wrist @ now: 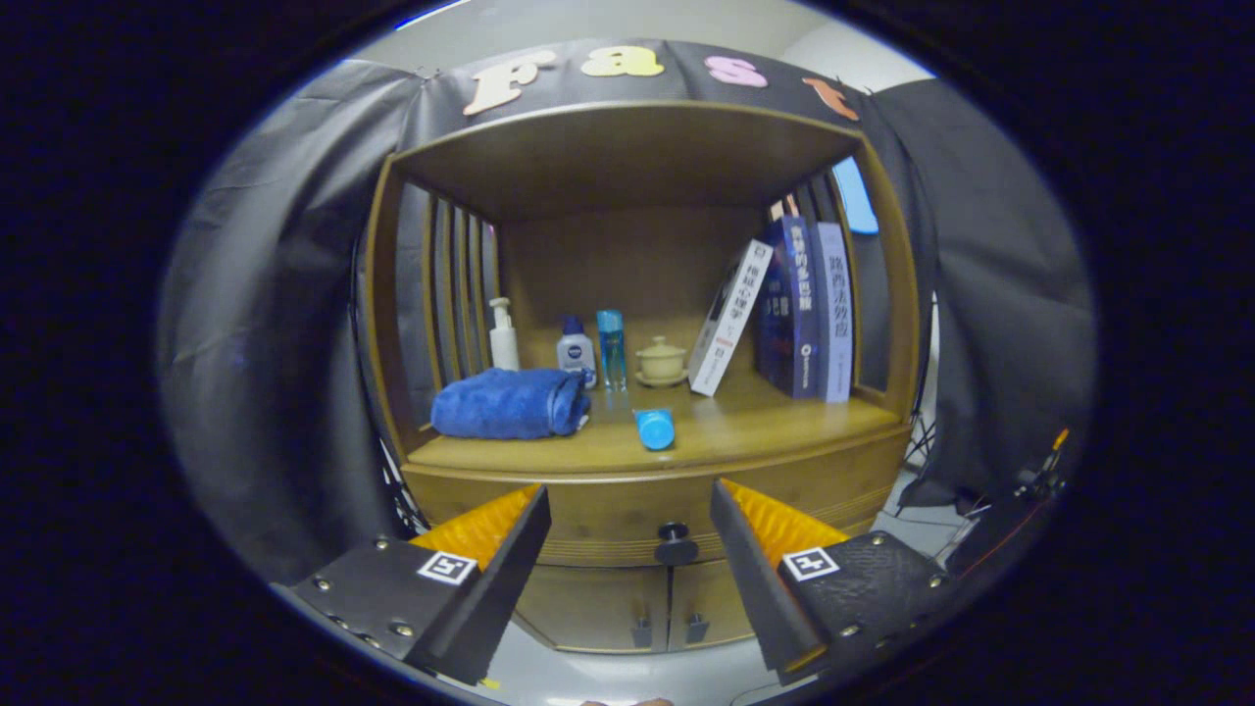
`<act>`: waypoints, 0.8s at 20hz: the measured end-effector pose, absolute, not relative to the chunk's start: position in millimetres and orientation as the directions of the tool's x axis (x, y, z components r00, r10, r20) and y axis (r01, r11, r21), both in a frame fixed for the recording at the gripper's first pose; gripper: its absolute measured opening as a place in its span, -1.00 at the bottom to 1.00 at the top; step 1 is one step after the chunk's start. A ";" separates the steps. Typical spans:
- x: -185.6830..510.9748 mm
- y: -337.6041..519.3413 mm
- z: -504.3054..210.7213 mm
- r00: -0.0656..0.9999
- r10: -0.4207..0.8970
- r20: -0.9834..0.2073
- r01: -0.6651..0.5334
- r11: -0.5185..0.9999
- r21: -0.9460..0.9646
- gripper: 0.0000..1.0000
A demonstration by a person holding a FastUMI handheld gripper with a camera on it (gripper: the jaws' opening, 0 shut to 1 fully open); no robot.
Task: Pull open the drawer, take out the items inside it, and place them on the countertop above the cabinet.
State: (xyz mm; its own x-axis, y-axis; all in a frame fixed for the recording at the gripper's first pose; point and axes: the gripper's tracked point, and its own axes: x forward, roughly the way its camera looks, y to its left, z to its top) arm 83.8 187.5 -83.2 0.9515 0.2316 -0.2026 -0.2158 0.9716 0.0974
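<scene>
The wooden cabinet [627, 392] stands straight ahead of the gripper, an open shelf above and a closed drawer [677, 515] below its countertop [765, 431]. The drawer front sits flush under the counter edge, so whatever it holds is hidden. That fits either a drawer waiting to be pulled or one pushed back after emptying, and the things on the counter do not settle which.

At about 3 o'clock from the counter's middle, three books [794, 314] stand against the right side, the nearest one leaning on the others as though propped to stay up. At 9 o'clock lies a folded blue towel [510, 404], soft and low, near the front edge. Behind it a white pump bottle [503, 338] stands at 10 o'clock. Along the back, toward 12 o'clock, a small blue-capped bottle [577, 351], a slim clear blue bottle [611, 348] and a small lidded cup [661, 361] stand upright in a loose row. A blue tube [655, 428] lies on its side at 6 o'clock, just behind the front edge.

The gripper [627, 529] hangs with its fingers spread wide, holding nothing. The drawer knob [675, 542] sits beyond and between them, slightly toward the right finger, as if lined up for a pinch.
</scene>
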 end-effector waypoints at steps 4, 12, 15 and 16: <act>49.9 169.6 -37.2 0.970 0.200 -0.138 -0.192 0.979 0.072 0.95; 5.6 115.2 5.1 0.995 0.073 -0.063 -0.067 0.993 0.093 0.95; -0.3 102.4 3.4 0.996 0.051 -0.075 -0.044 0.995 0.089 0.95; -1.7 99.6 3.2 0.996 0.050 -0.077 -0.043 0.995 0.089 0.95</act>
State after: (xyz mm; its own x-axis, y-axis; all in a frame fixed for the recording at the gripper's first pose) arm -1.7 99.6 3.2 0.9957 0.0499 -0.0775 -0.0429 0.9951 0.0888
